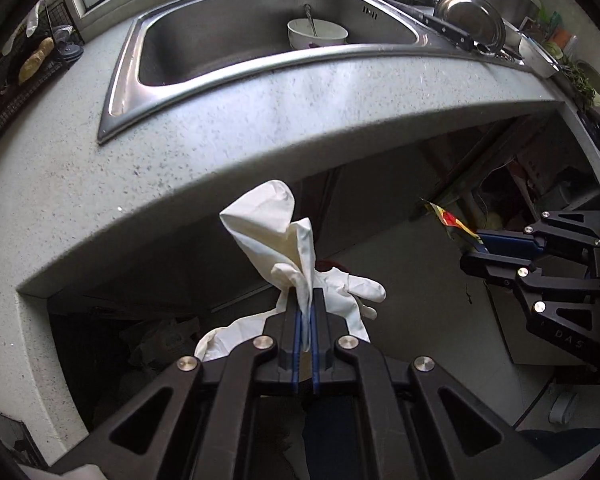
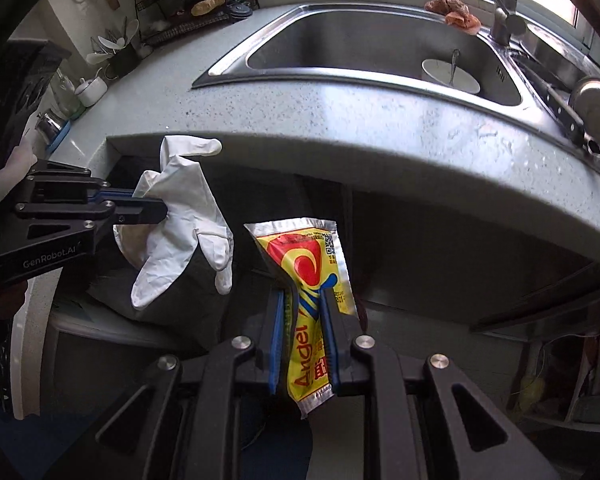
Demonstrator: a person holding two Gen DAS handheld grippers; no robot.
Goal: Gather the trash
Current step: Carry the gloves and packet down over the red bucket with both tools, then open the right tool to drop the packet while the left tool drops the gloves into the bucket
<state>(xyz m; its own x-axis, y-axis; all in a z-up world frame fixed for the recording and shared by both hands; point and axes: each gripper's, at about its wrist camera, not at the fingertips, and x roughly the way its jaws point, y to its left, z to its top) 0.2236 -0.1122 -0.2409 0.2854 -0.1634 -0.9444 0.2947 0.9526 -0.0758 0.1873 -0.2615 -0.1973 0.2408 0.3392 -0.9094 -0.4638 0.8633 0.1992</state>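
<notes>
Left gripper: jaws pinching a white glove; the glove bunches up above the tips & droops both sides.
Glove from right cam: white glove hangs off the left gripper, fingers pointing down & one up, in the air below the tabletop edge.
Right gripper: jaws pressed onto a yellow packet w/ red swirl, silver edges, "Angel" in red.
Packet: stands up between the blue pads, top end above the tips, bottom end poking out below.
Right gripper from left cam: at far right, only a crumpled bit of the packet shows at its tips.
Positions: both grippers near the viewer, out in front of & lower than the tabletop; glove left, packet right, apart.
Sink: steel, set in the tabletop, far side; white bowl w/ a spoon in it.
Right of sink: knife, steel plate, pots.
Far rim: brownish rag by the tap.
Far left: wire rack.
</notes>
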